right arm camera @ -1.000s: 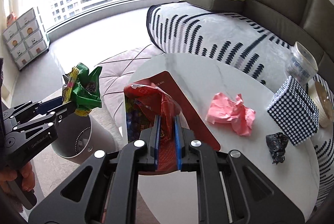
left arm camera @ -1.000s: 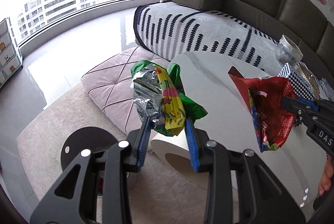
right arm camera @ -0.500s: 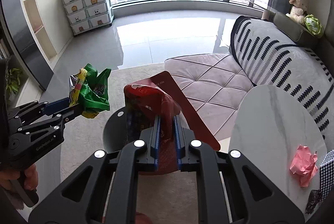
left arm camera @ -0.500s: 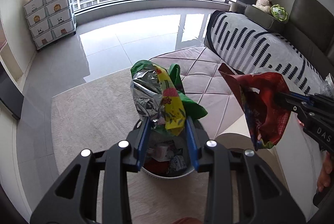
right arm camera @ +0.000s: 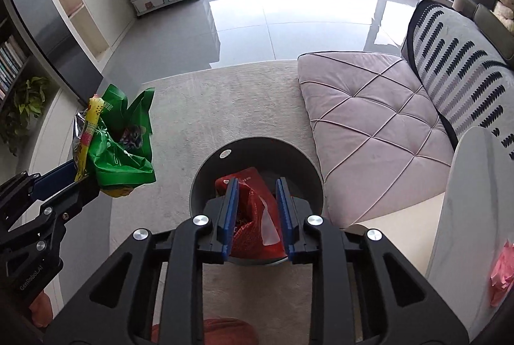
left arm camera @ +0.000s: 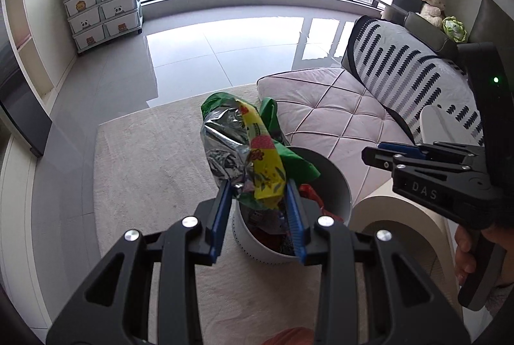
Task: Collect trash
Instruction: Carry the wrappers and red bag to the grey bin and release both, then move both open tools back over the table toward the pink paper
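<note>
Fingers of the left gripper (left arm camera: 258,200) clench a green and yellow foil wrapper (left arm camera: 253,152) above the bin (left arm camera: 334,178). Right gripper (right arm camera: 257,213), at 3 o'clock in the left view, is opening; the red bag (right arm camera: 253,216) sits loose between its jaws, over the bin mouth.

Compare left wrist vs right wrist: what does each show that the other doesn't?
Left wrist only: the right gripper from the side, nothing between its tips; a green plush beside the pig toy.

Right wrist only: red wrapper loose between the right gripper's opening jaws, above the bin; crumpled pink paper on the white table; a bookshelf and plant.

Both: left gripper shut on the green snack bag, bin, pink cushion, drawer unit.
</note>
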Available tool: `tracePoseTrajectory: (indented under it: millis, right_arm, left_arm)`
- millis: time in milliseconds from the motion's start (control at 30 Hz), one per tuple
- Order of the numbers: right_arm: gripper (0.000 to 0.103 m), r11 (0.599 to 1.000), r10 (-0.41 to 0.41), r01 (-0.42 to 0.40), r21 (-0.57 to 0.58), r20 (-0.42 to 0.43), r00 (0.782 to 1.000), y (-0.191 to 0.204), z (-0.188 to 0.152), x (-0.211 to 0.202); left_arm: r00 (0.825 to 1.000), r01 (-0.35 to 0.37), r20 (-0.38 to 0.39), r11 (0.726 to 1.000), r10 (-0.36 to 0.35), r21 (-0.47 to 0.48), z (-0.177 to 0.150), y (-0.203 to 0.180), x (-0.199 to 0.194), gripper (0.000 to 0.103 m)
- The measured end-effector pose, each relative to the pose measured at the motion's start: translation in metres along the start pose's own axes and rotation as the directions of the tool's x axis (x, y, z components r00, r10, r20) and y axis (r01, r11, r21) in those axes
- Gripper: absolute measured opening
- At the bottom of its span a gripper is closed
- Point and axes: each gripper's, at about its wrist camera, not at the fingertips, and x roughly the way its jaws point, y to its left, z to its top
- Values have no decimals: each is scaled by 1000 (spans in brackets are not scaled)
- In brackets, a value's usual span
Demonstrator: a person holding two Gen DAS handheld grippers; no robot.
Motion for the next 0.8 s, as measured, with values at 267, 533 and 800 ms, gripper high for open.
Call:
tracePoseTrajectory:
  millis: [267,533,800]
  right_arm:
    - [23,999,-41,40,32,43,998,-19,-7,-30]
    - [23,987,-119,110,119,72,990,-64,-35,-65]
    - [24,938,-226,198,284,69,972,-123,-86,-102]
  left_arm:
    - [999,48,-19,998,-47,40,3,-17,19,37]
    - [995,78,-63,991,-71,112,-3,-49,39,71]
    - [989,142,-79,967,-128,210,1,-103,43,74]
